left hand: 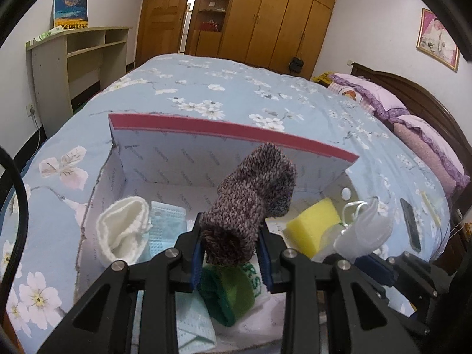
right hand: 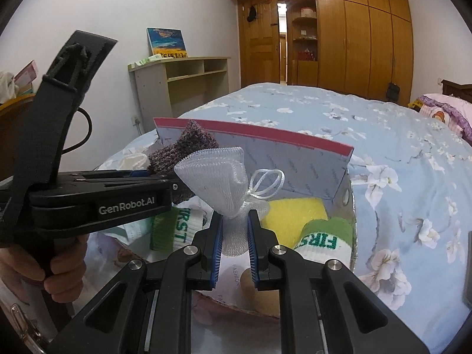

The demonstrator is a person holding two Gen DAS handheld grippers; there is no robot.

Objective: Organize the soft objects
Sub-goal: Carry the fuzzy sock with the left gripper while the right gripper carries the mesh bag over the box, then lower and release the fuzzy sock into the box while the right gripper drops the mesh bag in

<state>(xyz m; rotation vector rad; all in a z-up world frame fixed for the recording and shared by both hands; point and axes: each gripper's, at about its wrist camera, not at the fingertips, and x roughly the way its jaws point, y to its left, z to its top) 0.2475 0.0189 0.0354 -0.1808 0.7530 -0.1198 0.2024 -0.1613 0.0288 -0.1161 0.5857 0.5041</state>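
Note:
My left gripper [left hand: 230, 253] is shut on a brown-purple knitted sock [left hand: 253, 197] and holds it over an open white box with a red-edged lid [left hand: 233, 129] on the bed. My right gripper [right hand: 234, 233] is shut on a white mesh pouch with a cord loop [right hand: 218, 183], also over the box [right hand: 309, 159]. In the box lie a white sock [left hand: 124, 230], face masks [left hand: 166, 221], a green-and-white sock [left hand: 233, 292] and a yellow sponge [left hand: 312, 227]. The left gripper [right hand: 153, 174] with its sock [right hand: 183, 144] shows in the right wrist view.
The box sits on a blue floral bedspread [left hand: 206, 94]. A dark phone [left hand: 410, 224] lies on the bed right of the box. Purple pillows [left hand: 413, 124] are at the far right. A shelf desk [left hand: 73, 59] and wooden wardrobe [left hand: 280, 20] stand beyond the bed.

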